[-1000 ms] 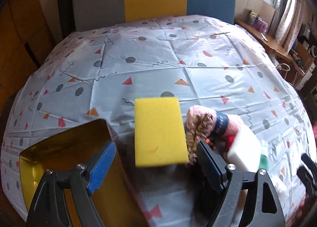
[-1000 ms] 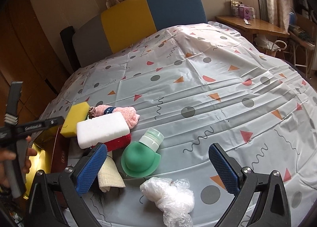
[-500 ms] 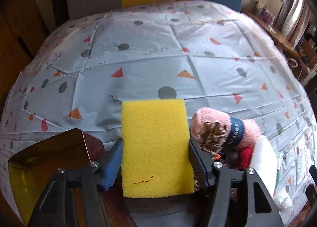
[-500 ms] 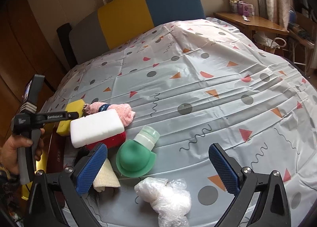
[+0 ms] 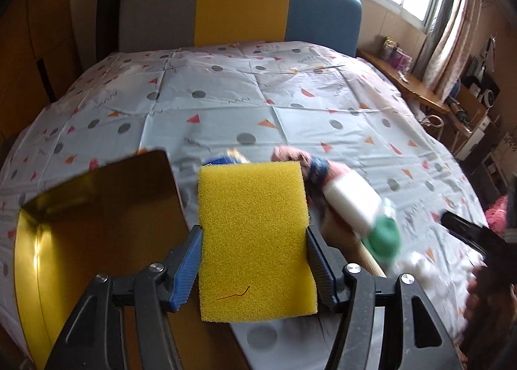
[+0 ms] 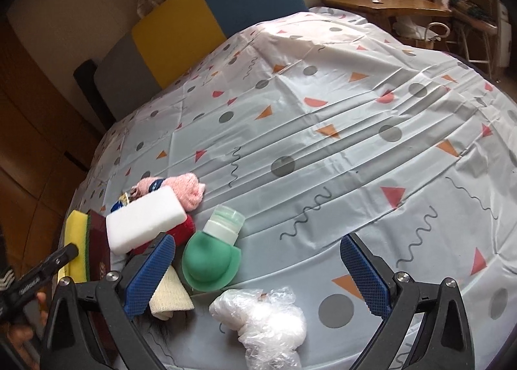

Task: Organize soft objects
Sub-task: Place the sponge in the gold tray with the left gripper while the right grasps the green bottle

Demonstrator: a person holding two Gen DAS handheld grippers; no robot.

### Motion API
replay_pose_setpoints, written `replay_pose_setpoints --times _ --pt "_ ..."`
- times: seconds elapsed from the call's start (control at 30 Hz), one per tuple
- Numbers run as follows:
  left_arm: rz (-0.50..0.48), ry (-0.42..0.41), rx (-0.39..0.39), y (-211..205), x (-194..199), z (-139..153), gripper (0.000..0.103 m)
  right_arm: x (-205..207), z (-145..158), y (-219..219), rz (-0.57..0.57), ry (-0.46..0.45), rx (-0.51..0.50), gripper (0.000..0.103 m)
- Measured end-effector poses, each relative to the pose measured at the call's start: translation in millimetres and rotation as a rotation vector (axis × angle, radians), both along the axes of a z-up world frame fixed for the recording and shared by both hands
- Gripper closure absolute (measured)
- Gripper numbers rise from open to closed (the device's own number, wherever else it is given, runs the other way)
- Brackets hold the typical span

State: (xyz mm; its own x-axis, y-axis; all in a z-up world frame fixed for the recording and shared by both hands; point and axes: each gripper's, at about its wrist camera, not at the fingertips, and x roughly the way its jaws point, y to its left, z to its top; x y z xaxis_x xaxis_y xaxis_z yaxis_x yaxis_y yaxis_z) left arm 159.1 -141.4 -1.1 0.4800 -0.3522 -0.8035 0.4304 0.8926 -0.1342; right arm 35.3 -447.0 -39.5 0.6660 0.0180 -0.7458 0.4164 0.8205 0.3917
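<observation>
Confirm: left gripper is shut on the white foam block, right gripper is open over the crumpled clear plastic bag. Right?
Not quite. The left gripper is shut on the yellow rectangular sponge, not the white block; the left wrist view shows its fingers pressing both sides of the sponge. The white rectangular foam block lies in the pile. The rest holds: the right gripper is open over the crumpled clear plastic bag.

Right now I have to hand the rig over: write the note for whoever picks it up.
Left gripper: shut on the yellow sponge, lifted beside the gold-lined box.
Right gripper: open, empty, hovering over the pile.
On the patterned sheet: white sponge, pink cloth, red cloth, green silicone bottle, beige cloth, crumpled plastic bag.
Done: sponge grasped.
Left: probably drop it in the box, then sort the others.
</observation>
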Motion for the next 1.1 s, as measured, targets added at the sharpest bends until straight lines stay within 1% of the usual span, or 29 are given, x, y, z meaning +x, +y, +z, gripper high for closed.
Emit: replay_pose_setpoints --times 0.1,0.17,0.2,0.3,0.43,0.5,0.53,0.57,0.63,0.67,0.73,0.77,0.87,0.9,1.0,1.1 --pt "-0.005 0.003 -0.022 12.6 -22.2 0.2 0.040 8.2 -3.8 12.7 0.047 0.029 -0.034 0.010" --pt "-0.003 0.014 -0.041 21.0 -34.6 -0.4 0.040 16.5 -7.3 21.5 0.078 0.054 -0.056 0.019" --pt "-0.003 0.021 -0.054 25.3 -40.3 -0.5 0.040 21.3 -9.8 26.5 0.094 0.066 -0.061 0.020" --pt "0.014 0.023 -0.076 40.2 -55.1 1.6 0.040 36.9 -18.4 39.8 0.139 0.094 -0.060 0.021" --pt "0.046 0.011 -0.099 64.5 -69.7 5.4 0.040 55.4 -39.4 49.9 0.177 0.167 -0.060 0.021" --pt "0.070 0.007 -0.115 80.7 -74.1 6.3 0.040 62.5 -48.6 53.5 0.196 0.188 -0.069 0.021" --pt "0.089 0.007 -0.120 90.4 -75.2 6.3 0.040 64.6 -52.1 54.4 0.201 0.196 -0.072 0.023" --pt "0.110 0.007 -0.121 100.1 -75.3 5.5 0.040 67.1 -56.8 55.2 0.206 0.204 -0.072 0.035" --pt "0.160 0.006 -0.116 119.5 -73.1 3.5 0.040 68.9 -57.0 58.0 0.215 0.195 -0.102 0.045" --pt "0.185 0.008 -0.114 128.5 -72.2 1.6 0.040 69.5 -57.4 59.7 0.223 0.200 -0.115 0.056" --pt "0.256 0.028 -0.110 150.2 -62.8 -3.6 0.040 68.9 -58.6 60.5 0.231 0.202 -0.132 0.056" --pt "0.297 0.052 -0.117 162.1 -55.4 -7.5 0.040 68.7 -58.8 61.0 0.237 0.203 -0.137 0.056" --pt "0.372 0.111 -0.154 181.3 -35.3 -17.0 0.040 68.9 -58.9 60.6 0.239 0.205 -0.138 0.056" --pt "0.388 0.116 -0.152 183.7 -27.9 -19.4 0.040 70.0 -58.1 60.5 0.240 0.208 -0.141 0.056" --pt "0.393 0.125 -0.146 179.5 -9.6 -24.5 0.040 68.8 -58.0 60.2 0.241 0.206 -0.141 0.056" --pt "0.388 0.140 -0.144 163.5 12.3 -31.6 0.040 68.4 -57.9 61.1 0.248 0.207 -0.152 0.056"
